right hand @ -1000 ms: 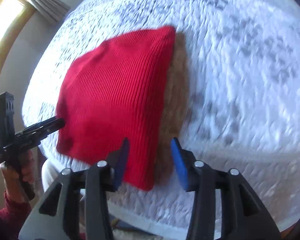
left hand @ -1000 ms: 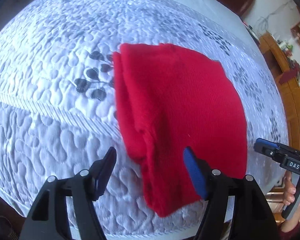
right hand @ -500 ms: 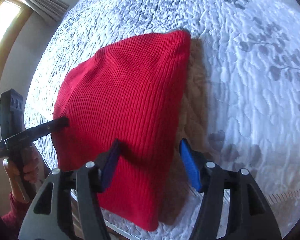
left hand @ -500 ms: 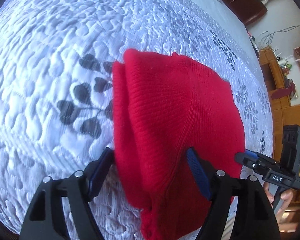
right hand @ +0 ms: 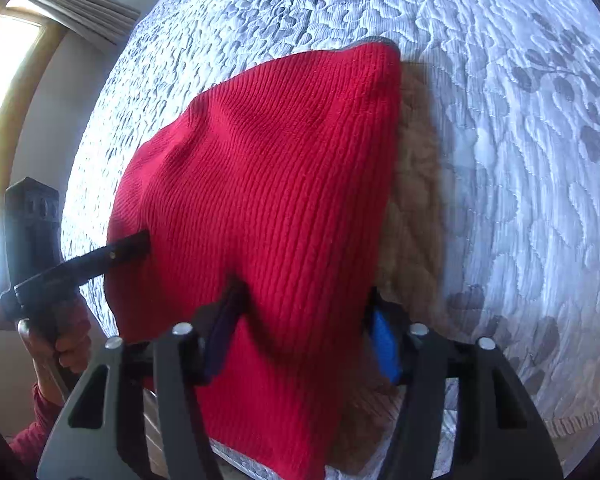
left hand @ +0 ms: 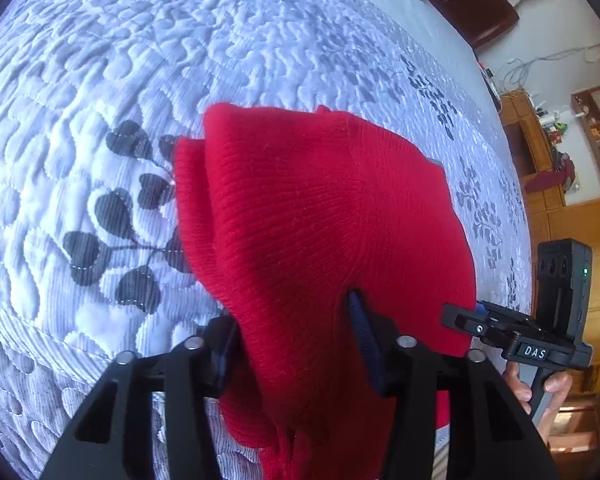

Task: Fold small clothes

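Both tongs lower now, left tongs (left hand: 296, 344) and right tongs (right hand: 304, 336) closing around red knit (left hand: 320, 220) on quilted bedspread (left hand: 100, 80).

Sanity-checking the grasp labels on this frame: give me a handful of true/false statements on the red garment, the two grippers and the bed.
1. The red knit garment lies on a quilted bedspread with a dark leaf pattern. True.
2. The left gripper is over bare quilt, clear of the garment. False: red fabric sits between its closing jaws.
3. The right gripper straddles the garment's near edge. True; its jaws are closing too.
4. The garment is blue. False: it is red, ribbed knit.
5. Both grippers work the same garment. True: each wrist view shows the other gripper at the garment's side.
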`<action>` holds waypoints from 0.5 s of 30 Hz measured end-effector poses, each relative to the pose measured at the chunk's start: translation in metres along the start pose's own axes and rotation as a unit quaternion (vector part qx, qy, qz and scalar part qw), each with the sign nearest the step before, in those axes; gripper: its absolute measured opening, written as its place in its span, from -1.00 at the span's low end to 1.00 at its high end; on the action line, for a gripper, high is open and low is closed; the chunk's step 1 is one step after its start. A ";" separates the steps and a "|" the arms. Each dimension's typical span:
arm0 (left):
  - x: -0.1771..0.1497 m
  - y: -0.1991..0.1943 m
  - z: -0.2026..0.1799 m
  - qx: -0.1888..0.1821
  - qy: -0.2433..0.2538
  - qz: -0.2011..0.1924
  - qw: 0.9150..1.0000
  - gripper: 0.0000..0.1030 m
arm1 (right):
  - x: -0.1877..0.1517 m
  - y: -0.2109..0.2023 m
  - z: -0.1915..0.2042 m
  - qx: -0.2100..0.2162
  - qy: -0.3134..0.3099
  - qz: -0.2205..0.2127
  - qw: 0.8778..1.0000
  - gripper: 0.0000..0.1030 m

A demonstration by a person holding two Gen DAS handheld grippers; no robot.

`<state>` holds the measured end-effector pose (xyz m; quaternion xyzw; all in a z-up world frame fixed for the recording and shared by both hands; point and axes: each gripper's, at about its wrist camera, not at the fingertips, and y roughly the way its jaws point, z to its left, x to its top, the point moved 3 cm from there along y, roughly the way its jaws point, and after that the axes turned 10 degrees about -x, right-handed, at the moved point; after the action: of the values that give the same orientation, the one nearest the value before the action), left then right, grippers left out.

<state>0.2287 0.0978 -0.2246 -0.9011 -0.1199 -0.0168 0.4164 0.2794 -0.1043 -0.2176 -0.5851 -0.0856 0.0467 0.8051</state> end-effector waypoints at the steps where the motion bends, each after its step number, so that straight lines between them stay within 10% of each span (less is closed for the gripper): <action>1: 0.000 0.000 -0.002 -0.001 0.002 -0.001 1.000 -0.26 | -0.001 -0.002 0.001 -0.001 -0.003 -0.003 1.000 -0.14; 15: -0.019 -0.009 -0.097 -0.004 0.085 -0.024 0.996 -0.46 | -0.024 -0.084 -0.028 0.006 -0.016 -0.066 0.998 -0.45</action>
<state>0.2150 0.0262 -0.1567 -0.8948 -0.1056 -0.1036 0.4213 0.2590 -0.1612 -0.1480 -0.5724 -0.1371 0.0033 0.8084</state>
